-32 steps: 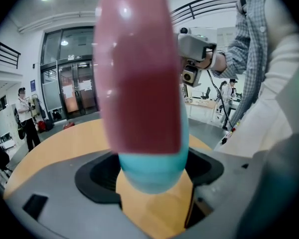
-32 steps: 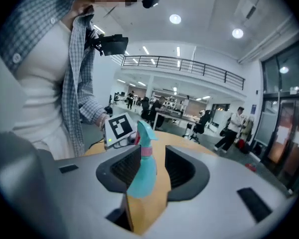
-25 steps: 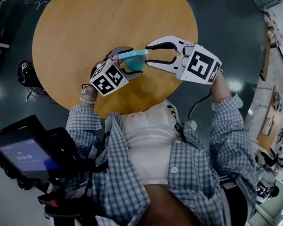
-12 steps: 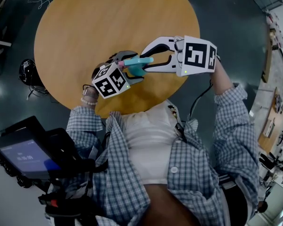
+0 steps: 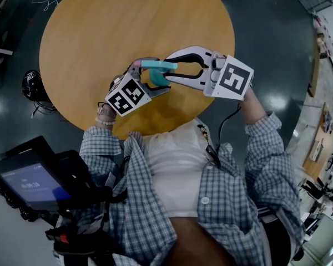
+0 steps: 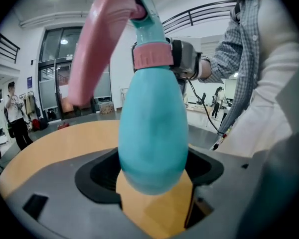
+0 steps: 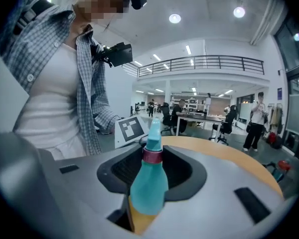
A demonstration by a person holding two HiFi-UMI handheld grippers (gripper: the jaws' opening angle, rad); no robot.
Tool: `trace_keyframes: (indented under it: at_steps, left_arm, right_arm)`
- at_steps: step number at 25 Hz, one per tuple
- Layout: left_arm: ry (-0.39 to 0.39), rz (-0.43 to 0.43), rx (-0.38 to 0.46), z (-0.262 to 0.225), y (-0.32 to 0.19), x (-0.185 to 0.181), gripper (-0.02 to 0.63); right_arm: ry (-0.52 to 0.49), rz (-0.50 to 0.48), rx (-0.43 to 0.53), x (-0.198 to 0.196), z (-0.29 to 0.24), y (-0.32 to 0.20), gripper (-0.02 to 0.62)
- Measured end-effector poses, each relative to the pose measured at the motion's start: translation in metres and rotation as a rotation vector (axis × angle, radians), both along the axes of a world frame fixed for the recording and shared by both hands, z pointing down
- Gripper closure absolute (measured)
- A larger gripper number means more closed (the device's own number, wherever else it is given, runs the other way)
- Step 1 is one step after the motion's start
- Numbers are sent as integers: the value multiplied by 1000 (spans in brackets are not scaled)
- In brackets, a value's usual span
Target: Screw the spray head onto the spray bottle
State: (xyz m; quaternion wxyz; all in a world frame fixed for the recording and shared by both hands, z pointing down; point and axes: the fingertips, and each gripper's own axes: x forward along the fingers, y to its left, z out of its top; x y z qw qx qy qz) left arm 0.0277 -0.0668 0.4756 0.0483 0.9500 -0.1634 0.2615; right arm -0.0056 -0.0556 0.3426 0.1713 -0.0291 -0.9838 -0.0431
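Left tool [image 6: 152, 171] is clenched on the lower body of the teal bottle [image 6: 152, 133], holding it roughly upright in the air above the round wooden surface [image 5: 100, 32]. Spray head [image 6: 148, 26] sits on the bottle neck with the pink collar [image 6: 152, 56] down at the shoulder. Pink trigger [image 6: 97, 49] hangs on the side nearer the left tool's camera. Can't tell how far the head is threaded. Right tool [image 7: 152, 166] faces the bottle from the opposite side, jaws about half apart and just been closing. Collar and neck sit between them but the pads look released, not clamped; head view shows a gap on either side.
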Motion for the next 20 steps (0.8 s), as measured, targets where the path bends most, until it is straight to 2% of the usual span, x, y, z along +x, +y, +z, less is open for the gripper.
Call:
trace_keyframes:
  at_steps: [6, 10, 12, 14, 17, 20]
  left_arm:
    - [68, -48, -25, -12, -4, 2, 198]
    - [45, -82, -17, -9, -9, -4, 198]
    - [26, -87, -11, -7, -10, -6, 198]
    - [24, -59, -14, -6, -6, -5, 198]
    - [49, 10, -31, -12, 3, -3, 198]
    - [40, 76, -29, -17, 10, -2, 198]
  right_arm:
    - [-126, 176, 68, -5, -8, -4, 476]
    - [-135, 277, 127, -6, -4, -4, 483]
    - [-142, 308, 105, -6, -4, -5, 483]
    - [-116, 278, 82, -6, -3, -2, 483]
    - [-60, 180, 60, -5, -5, 2, 483]
    - [-14, 86, 2, 0, -8, 3, 479]
